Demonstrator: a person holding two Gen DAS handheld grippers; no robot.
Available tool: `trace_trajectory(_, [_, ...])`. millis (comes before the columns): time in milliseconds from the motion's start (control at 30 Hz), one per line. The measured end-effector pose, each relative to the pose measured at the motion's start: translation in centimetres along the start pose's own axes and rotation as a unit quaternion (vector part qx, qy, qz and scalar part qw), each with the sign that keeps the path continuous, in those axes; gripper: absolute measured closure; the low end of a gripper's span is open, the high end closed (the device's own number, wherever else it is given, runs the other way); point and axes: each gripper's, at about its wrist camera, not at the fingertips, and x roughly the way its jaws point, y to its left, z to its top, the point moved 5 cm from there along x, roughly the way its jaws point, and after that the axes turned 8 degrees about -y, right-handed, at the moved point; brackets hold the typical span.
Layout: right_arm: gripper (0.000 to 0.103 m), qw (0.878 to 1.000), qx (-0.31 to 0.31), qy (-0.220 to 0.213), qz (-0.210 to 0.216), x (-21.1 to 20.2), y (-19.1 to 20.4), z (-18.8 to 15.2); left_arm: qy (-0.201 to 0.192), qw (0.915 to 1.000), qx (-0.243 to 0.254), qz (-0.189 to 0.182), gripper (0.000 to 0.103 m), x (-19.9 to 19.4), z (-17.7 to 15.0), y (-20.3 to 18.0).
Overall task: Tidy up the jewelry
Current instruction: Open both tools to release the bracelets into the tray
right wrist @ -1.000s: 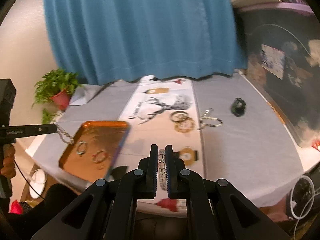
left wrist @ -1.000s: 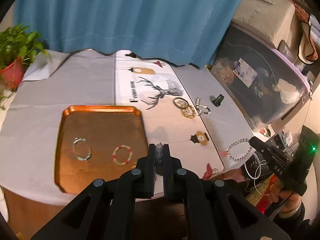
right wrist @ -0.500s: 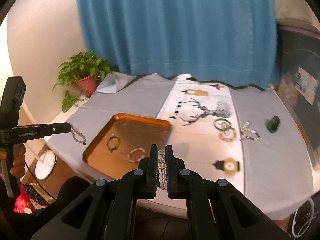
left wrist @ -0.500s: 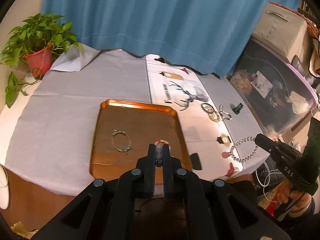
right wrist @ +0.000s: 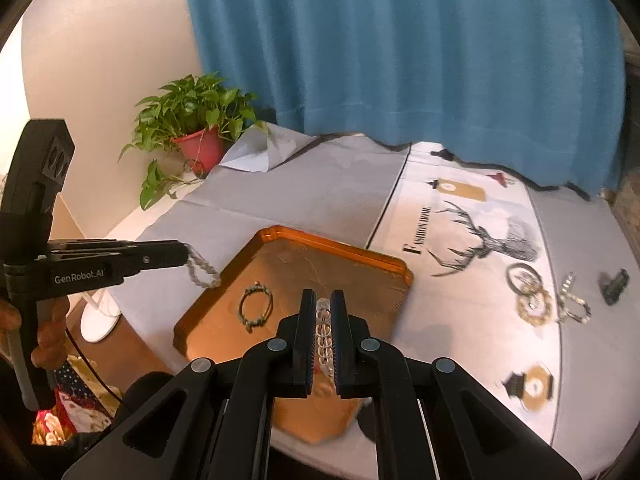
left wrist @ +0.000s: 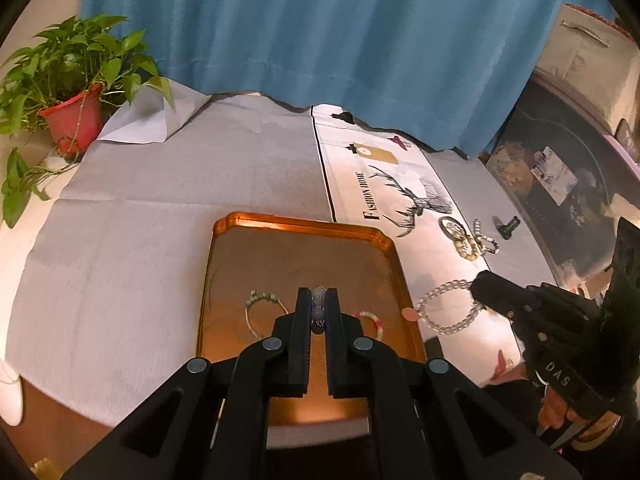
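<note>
Both tools clamped: left gripper (left wrist: pixel 319 314) pinches a grey bead bracelet (right wrist: pixel 202 270), right gripper (right wrist: pixel 322 330) a clear bead bracelet (left wrist: pixel 444 312), copper tray (left wrist: pixel 300 226) just below both.

Grey-clothed table (left wrist: pixel 168 216), copper tray (left wrist: pixel 304 224)

On the white table runner (left wrist: pixel 404 200) I read "FASHION HOME" printed beside the deer drawing. My left gripper (right wrist: pixel 188 255) carries "GenRobot.AI" in white letters on its black side, seen from my right wrist camera. On my right gripper (left wrist: pixel 478 286) I make out only the letters "DAS".
</note>
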Motion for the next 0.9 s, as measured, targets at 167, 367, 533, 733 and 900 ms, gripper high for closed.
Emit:
trace_trajectory(167, [0.096, 1.000, 0.002, 0.003, 0.011, 3.4, 0.3, 0.6, 0.008, 1.0000, 0.003, 0.002, 0.099, 2.7, 0.6, 0.4])
trace_trajectory(367, [0.096, 1.000, 0.013, 0.021, 0.014, 6.9, -0.4, -0.1, 0.025, 0.9996, 0.005, 0.011, 0.099, 5.9, 0.4, 1.0])
trace_trajectory(533, [0.047, 0.996, -0.020, 0.063, -0.052, 9.8, -1.9, -2.3, 0.018, 0.9968, 0.005, 0.078, 0.016, 8.0, 0.0, 3.0])
trace_trajectory(733, [0.033, 0.993, -0.044, 0.087, -0.068, 8.3, -2.0, -5.8, 0.032, 0.9911, -0.007, 0.129, 0.001, 6.8, -2.9, 4.6])
trace_trajectory(900, [0.033, 0.995, -0.024, 0.077, -0.066, 2.8, -0.4, -8.0, 0.025, 0.9890, -0.007, 0.145, 0.001, 2.3, -6.6, 3.0])
